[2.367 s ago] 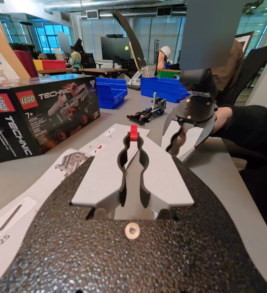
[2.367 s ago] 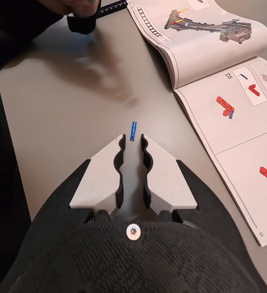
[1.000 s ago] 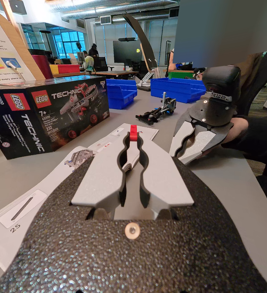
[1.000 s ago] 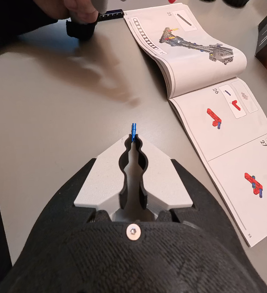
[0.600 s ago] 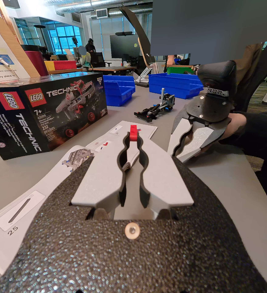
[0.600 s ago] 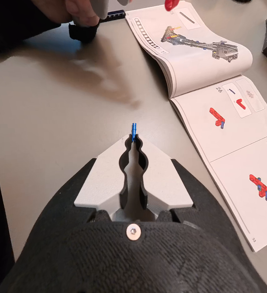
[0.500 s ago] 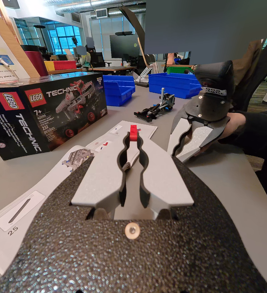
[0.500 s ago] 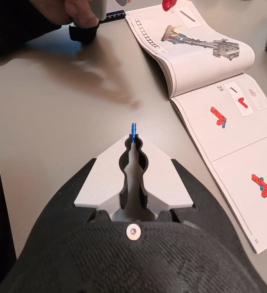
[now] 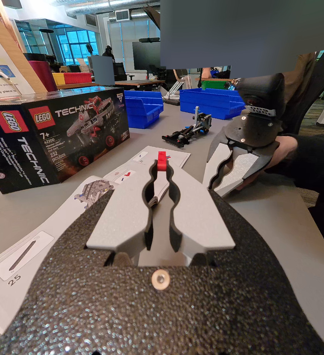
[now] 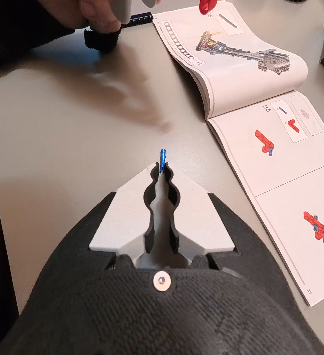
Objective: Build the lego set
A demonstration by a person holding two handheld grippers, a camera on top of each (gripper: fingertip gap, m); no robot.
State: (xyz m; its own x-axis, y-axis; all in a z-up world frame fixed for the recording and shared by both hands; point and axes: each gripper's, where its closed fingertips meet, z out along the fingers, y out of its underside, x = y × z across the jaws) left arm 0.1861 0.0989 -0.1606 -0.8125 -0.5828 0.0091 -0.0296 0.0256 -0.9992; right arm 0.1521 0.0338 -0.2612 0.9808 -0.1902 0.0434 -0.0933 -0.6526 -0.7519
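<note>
My left gripper [image 9: 161, 166] is shut on a red beam [image 9: 162, 160] that sticks up past its tips, held above the open instruction booklet [image 9: 65, 207]. My right gripper [image 10: 162, 166] is shut on a small blue pin [image 10: 163, 158], lifted over the grey table [image 10: 65, 146]. The right gripper also shows in the left wrist view [image 9: 224, 180], tips down, to the right of the red beam. The red beam shows at the top edge of the right wrist view [image 10: 205, 6]. A partly built black chassis [image 9: 188, 130] lies farther back on the table.
The black set box [image 9: 57, 138] stands at the left. Two blue bins [image 9: 144, 109] [image 9: 209, 101] sit at the back. The booklet [image 10: 253, 119] covers the table to the right of my right gripper. A dark beam [image 10: 141, 19] lies near the hand holding the left gripper.
My right gripper closed on the blue pin and lifted it off the table. My left gripper keeps the red beam and has shifted slightly; the red beam has come into the right wrist view.
</note>
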